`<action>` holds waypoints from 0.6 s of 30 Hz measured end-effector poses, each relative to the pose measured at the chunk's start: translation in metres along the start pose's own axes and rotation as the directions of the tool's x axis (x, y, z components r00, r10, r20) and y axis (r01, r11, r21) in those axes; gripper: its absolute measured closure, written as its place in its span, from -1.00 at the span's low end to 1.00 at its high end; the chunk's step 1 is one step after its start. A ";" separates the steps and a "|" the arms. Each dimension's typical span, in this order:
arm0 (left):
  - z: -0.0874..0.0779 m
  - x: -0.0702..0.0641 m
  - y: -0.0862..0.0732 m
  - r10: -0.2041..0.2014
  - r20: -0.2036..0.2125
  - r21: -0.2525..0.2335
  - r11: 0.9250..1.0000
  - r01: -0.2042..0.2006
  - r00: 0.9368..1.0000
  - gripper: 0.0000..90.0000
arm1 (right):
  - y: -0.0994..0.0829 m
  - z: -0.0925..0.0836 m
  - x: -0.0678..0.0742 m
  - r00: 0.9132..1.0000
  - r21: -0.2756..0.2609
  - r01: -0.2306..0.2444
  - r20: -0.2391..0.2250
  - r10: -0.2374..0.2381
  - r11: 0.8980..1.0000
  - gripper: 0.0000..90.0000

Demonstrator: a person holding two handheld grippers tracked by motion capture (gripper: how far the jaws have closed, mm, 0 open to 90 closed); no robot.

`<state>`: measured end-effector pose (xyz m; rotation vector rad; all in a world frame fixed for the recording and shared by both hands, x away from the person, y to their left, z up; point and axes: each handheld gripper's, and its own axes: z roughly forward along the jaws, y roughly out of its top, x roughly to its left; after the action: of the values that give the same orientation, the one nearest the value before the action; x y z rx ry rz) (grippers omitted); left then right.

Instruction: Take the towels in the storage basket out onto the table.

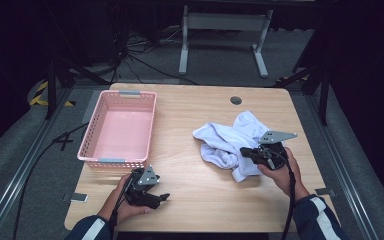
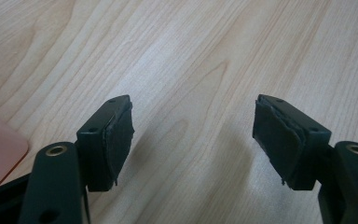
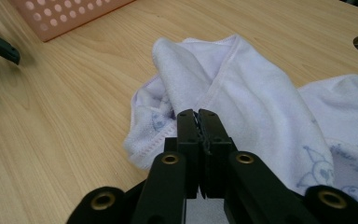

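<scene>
- Gripping a fold of the white cloth (image 1: 228,141) with the right gripper (image 3: 198,122), a person works at a wooden table (image 1: 195,195); the black jaws are pressed together with almost no gap, and a thin edge of fabric appears to be pinched between them, though how deep the bite goes cannot be told.
- Doing this step well likely means lifting slowly and straight up, so the bunched fabric unfurls under its own weight before it travels toward the pink basket (image 1: 100,160); a pinch this shallow could slip if the hand jerks.
- The cloth lies crumpled well to the right of the basket, clear of it, with bare tabletop between the two.
- The left gripper (image 2: 193,135) hovers just in front of the basket's near wall, its jaws standing wide apart over bare wood, holding nothing; it looks free to catch a second corner should the cloth need spreading.
- The basket sits empty, a perforated plastic tray with grey handle clips at its near and far ends.
- The cloth is soft and thin, white with a faint lilac cast, heaped in loose folds.
- A stitched hem (image 3: 223,74) runs along its raised edge.
- Small pale-blue printed figures (image 3: 318,164) dot the fabric beside the right gripper.
</scene>
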<state>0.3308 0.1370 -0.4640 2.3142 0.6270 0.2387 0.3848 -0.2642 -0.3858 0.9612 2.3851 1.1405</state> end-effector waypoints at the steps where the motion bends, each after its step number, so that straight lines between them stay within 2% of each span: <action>1: 0.000 0.000 0.000 0.000 0.004 -0.002 1.000 0.000 1.000 -0.36 | 0.000 0.002 0.000 1.000 0.013 -0.003 0.007 0.003 1.000 0.53; 2: -0.001 0.000 -0.001 -0.004 0.010 0.004 1.000 0.004 1.000 -0.36 | 0.000 0.004 -0.001 1.000 0.022 -0.012 0.023 0.011 1.000 0.28; 3: 0.000 0.000 -0.002 0.001 0.008 0.008 1.000 -0.001 1.000 -0.36 | -0.001 0.006 -0.002 0.999 0.026 -0.033 0.040 0.032 0.999 0.26; 5: 0.001 -0.001 -0.004 0.005 0.010 0.020 1.000 -0.006 1.000 -0.36 | -0.002 0.011 -0.004 0.999 0.029 -0.039 0.019 0.039 0.999 0.12; 8: 0.003 0.000 -0.005 0.017 0.005 0.033 0.999 -0.017 1.000 -0.36 | -0.005 0.016 -0.005 0.999 0.065 -0.021 0.038 0.018 0.998 0.20; 9: 0.003 0.000 -0.006 0.008 0.007 0.032 0.999 -0.008 1.000 -0.38 | -0.006 0.019 -0.006 0.998 0.080 -0.024 0.053 0.019 0.997 0.27; 10: 0.003 0.001 -0.006 0.010 0.008 0.029 1.000 -0.010 1.000 -0.37 | -0.008 0.021 -0.007 0.998 0.096 -0.027 0.056 0.022 0.995 0.43; 12: 0.004 0.001 -0.006 0.005 0.010 0.027 1.000 -0.006 1.000 -0.37 | -0.010 0.021 -0.008 0.998 0.103 -0.021 0.054 0.015 0.994 0.56; 15: 0.004 0.001 -0.006 0.008 0.011 0.027 1.000 -0.008 1.000 -0.38 | -0.007 0.010 -0.008 0.999 0.075 -0.007 0.048 0.004 0.997 0.63; 18: 0.004 0.001 -0.006 0.007 0.012 0.026 1.000 -0.007 1.000 -0.38 | -0.007 -0.001 -0.010 0.999 0.042 -0.025 0.042 0.023 0.999 0.63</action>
<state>0.3309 0.1395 -0.4710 2.3411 0.6194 0.2208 0.3887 -0.2744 -0.3905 1.0194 2.3800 1.0721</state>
